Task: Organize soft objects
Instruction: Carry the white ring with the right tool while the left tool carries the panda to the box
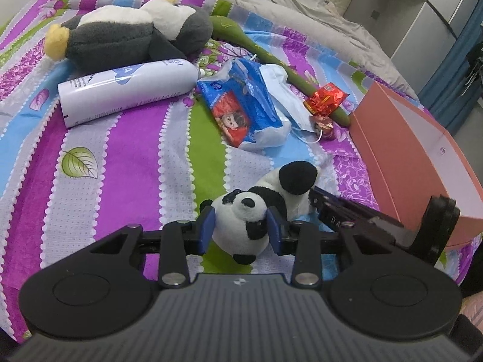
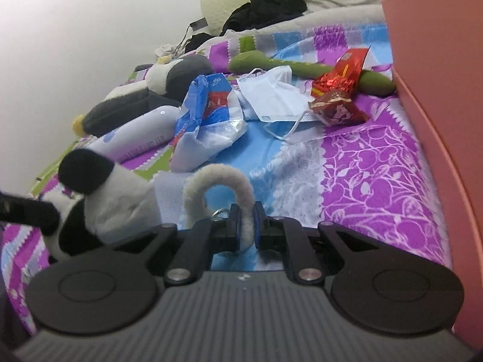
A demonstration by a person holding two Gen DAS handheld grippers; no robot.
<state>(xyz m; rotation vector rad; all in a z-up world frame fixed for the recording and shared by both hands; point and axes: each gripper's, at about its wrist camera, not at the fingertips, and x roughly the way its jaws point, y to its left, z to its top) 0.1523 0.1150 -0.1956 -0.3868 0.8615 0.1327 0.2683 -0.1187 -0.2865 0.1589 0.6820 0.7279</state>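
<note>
A small black-and-white panda plush (image 1: 241,220) lies on the striped bedsheet (image 1: 135,166), close in front of me. My left gripper (image 1: 241,231) has its blue pads (image 1: 206,230) pressed against both sides of the panda's head. In the right wrist view the panda's body (image 2: 111,202) sits at the left, and a white fuzzy loop (image 2: 217,178) arches up from it. My right gripper (image 2: 247,227) is shut on that loop, low over the sheet. A big grey penguin plush (image 1: 126,36) and a long green plush (image 1: 271,54) lie farther back.
A pink open box (image 1: 407,150) stands at the right, right next to my right gripper in its own view (image 2: 422,90). A white bottle (image 1: 126,90), a blue plastic bag (image 1: 247,108), a face mask (image 1: 286,96) and red wrappers (image 1: 326,99) lie mid-bed. Dark clothes (image 2: 265,9) lie at the far end.
</note>
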